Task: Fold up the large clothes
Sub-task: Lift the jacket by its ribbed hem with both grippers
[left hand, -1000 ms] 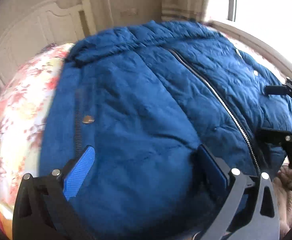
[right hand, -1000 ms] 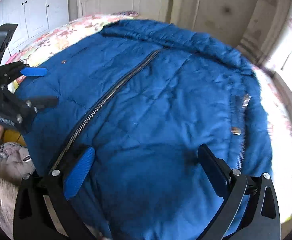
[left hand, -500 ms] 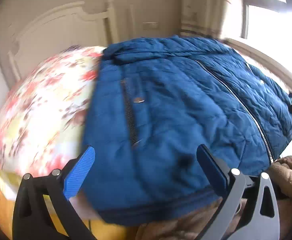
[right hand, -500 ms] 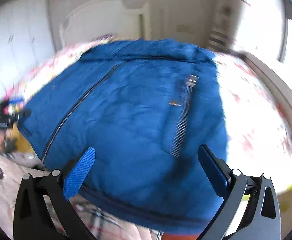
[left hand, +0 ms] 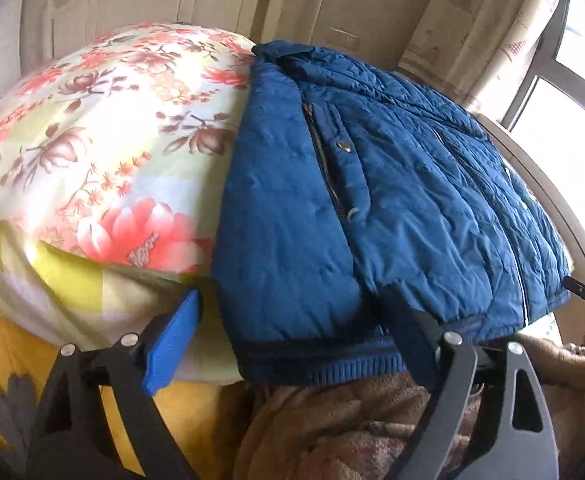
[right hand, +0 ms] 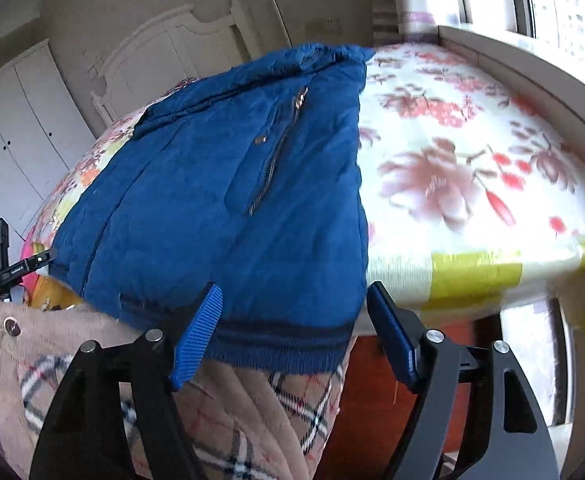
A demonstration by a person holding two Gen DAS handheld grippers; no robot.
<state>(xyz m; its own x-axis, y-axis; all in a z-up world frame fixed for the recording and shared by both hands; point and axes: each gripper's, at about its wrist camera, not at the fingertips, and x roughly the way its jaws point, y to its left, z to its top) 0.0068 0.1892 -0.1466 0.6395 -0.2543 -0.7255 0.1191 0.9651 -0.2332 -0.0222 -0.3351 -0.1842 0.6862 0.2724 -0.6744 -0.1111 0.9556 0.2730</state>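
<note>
A blue quilted jacket [left hand: 380, 208] lies zipped and flat on a floral bedspread [left hand: 104, 132], its ribbed hem hanging over the near bed edge. My left gripper [left hand: 292, 336] is open and empty at the hem's left corner, pads either side of it without closing. In the right wrist view the jacket [right hand: 228, 196] fills the left half of the bed. My right gripper [right hand: 296, 332] is open and empty, straddling the hem's right corner. The sleeves are hidden.
A white headboard [left hand: 164, 4] stands at the far end. A window and sill [right hand: 532, 52] run along the right side of the bed. The person's beige plaid-lined robe [right hand: 92, 384] is below both grippers. White wardrobe doors [right hand: 16, 132] stand at the left.
Both grippers have pulled back from over the jacket's middle to the near hem and spread apart, left to the left corner, right to the right corner. The jacket has not moved.
</note>
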